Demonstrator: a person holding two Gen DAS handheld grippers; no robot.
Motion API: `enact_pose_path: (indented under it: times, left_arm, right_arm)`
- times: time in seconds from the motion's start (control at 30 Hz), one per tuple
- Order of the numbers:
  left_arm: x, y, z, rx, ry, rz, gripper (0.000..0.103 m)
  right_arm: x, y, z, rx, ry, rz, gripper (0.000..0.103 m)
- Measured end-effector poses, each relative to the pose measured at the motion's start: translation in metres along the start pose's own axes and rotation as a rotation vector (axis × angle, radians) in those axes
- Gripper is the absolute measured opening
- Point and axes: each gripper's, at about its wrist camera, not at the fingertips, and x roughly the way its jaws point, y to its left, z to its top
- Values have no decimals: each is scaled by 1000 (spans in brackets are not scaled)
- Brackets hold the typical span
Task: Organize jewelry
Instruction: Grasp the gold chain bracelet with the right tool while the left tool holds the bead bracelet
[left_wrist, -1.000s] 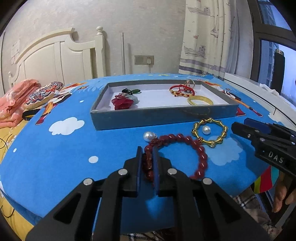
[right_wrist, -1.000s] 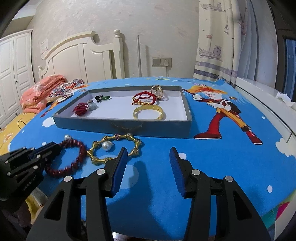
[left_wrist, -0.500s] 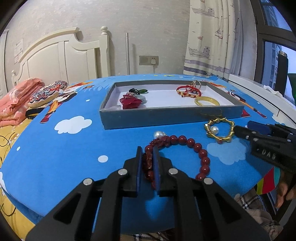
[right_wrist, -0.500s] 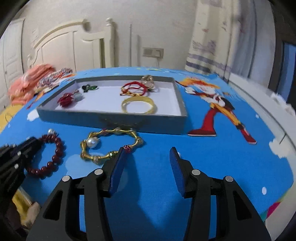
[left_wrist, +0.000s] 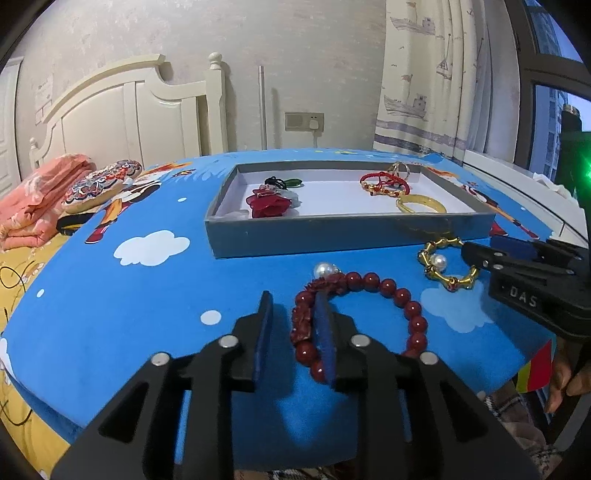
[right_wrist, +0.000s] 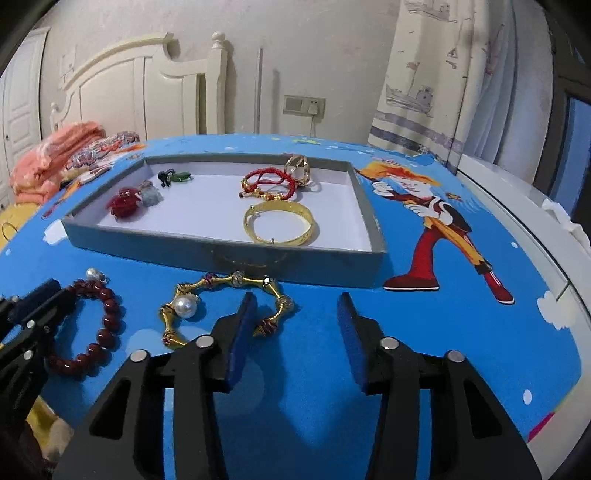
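Left claw (left_wrist: 293, 332), parted, straddles the red bead bracelet (left_wrist: 384, 286); right claw (right_wrist: 295, 338) gapes empty.

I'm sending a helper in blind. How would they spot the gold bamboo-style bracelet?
Find the grey tray on the blue cartoon cloth. Just outside its near wall lies the gold segmented bracelet, encircling a loose pearl. The red bead bracelet beside it is round-beaded, not gold.
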Motion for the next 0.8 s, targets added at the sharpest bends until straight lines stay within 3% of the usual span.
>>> enact_pose_path:
  times: [0.17, 0.2, 0.3, 0.33, 0.43, 0.47, 0.53, 0.8]
  left_arm:
    - [1, 5, -2, -29, -12, 44, 47]
    - [1, 5, -2, -30, -14, 49, 48]
    - [1, 5, -3, -32, -20, 59, 49]
    - [1, 5, -3, -32, -20, 60, 49]
    - [1, 5, -3, -32, -20, 59, 49]
    - [0, 5, -3, -31, -20, 58, 47]
    - [0, 4, -3, -15, -21, 35, 12]
    - [-3, 4, -2, -14, -10, 37, 10]
  right_arm:
    - [0, -4, -3, 33, -5, 22, 34]
    - [0, -3, -3, 29, -6, 24, 32]
    - [-1, 8, -5, -29, -22, 26, 9]
    - [-2, 13, -6, -57, -37, 3, 9]
    - [-2, 6, -6, -6, -40, 54, 9]
    - [-1, 2, -5, 18, -39, 74, 9]
    - [-2, 2, -5, 17, -49, 74, 9]
    - [-22, 13, 7, -22, -134, 122, 9]
